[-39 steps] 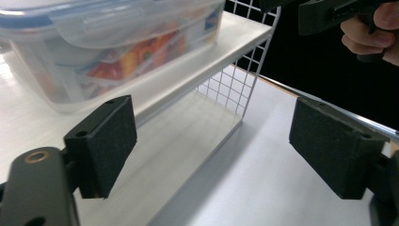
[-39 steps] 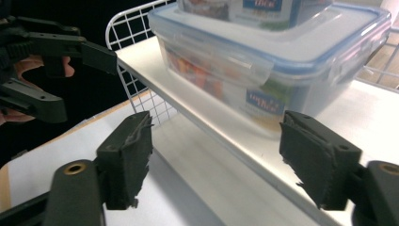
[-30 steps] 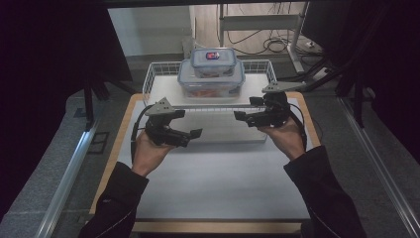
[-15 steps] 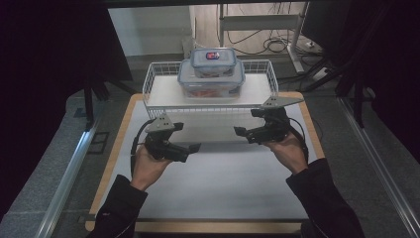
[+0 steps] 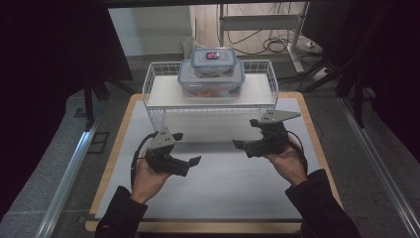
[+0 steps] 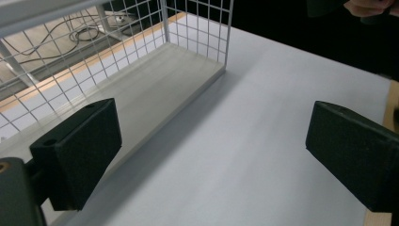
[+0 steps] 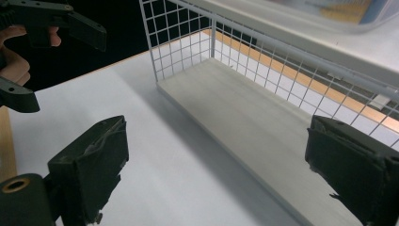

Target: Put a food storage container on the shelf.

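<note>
A white wire rack stands at the far side of the white mat. On its top shelf sits a large clear box with a blue-rimmed lid, and a smaller lidded box is stacked on that. My left gripper hovers over the mat in front of the rack's left end, open, its jaws far apart with nothing between them. My right gripper is held in front of the rack's right end, also open and holding nothing. The two grippers point toward each other.
The rack's lower shelf board lies bare behind the wire mesh. The mat rests on a wooden tabletop. Dark screens flank the table; cables and a metal frame lie on the floor beyond.
Both hands have drawn back from the rack toward the near side of the table, the left farther than the right. Both grippers stay open.
</note>
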Action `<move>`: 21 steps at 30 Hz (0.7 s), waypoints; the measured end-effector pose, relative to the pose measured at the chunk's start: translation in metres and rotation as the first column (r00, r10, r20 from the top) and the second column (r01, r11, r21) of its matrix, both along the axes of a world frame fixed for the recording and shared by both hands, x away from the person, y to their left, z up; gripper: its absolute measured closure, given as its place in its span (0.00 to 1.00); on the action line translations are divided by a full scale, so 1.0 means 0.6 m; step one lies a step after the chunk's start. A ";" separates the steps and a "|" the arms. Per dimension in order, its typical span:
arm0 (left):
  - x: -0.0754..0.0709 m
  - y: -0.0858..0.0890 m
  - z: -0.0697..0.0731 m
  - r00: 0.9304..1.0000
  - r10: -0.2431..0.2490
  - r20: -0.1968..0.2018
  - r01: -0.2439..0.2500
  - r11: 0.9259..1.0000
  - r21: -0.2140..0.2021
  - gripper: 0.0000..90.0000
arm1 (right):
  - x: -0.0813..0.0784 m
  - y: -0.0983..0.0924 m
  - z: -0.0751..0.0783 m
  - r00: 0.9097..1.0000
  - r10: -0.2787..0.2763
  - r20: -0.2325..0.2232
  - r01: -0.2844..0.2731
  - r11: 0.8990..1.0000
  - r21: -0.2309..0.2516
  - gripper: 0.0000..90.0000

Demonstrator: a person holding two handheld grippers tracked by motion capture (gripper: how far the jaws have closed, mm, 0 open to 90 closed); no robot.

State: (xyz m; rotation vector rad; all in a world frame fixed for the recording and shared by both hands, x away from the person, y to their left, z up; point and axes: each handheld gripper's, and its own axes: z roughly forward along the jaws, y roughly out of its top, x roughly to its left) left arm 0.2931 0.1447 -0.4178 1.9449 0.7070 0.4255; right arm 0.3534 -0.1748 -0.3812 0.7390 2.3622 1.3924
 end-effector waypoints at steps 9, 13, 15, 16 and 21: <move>-0.014 0.000 -0.023 1.000 0.010 -0.005 -0.010 1.000 0.007 0.04 | -0.014 -0.011 -0.026 1.000 0.000 -0.011 0.000 1.000 -0.005 0.06; -0.021 0.002 -0.032 1.000 0.019 -0.001 -0.019 1.000 0.012 0.04 | -0.020 -0.015 -0.036 1.000 -0.003 -0.015 0.003 1.000 -0.006 0.06; -0.024 0.003 -0.035 1.000 0.021 0.003 -0.021 1.000 0.012 0.04 | -0.022 -0.017 -0.040 1.000 -0.002 -0.013 0.002 1.000 -0.011 0.06; -0.026 0.004 -0.038 1.000 0.024 0.006 -0.024 1.000 0.014 0.04 | -0.023 -0.017 -0.041 1.000 -0.003 -0.011 0.002 1.000 -0.013 0.05; -0.034 0.005 -0.045 0.999 0.034 0.016 -0.034 0.999 0.024 0.04 | -0.029 -0.019 -0.047 1.000 -0.003 -0.006 0.003 1.000 -0.020 0.05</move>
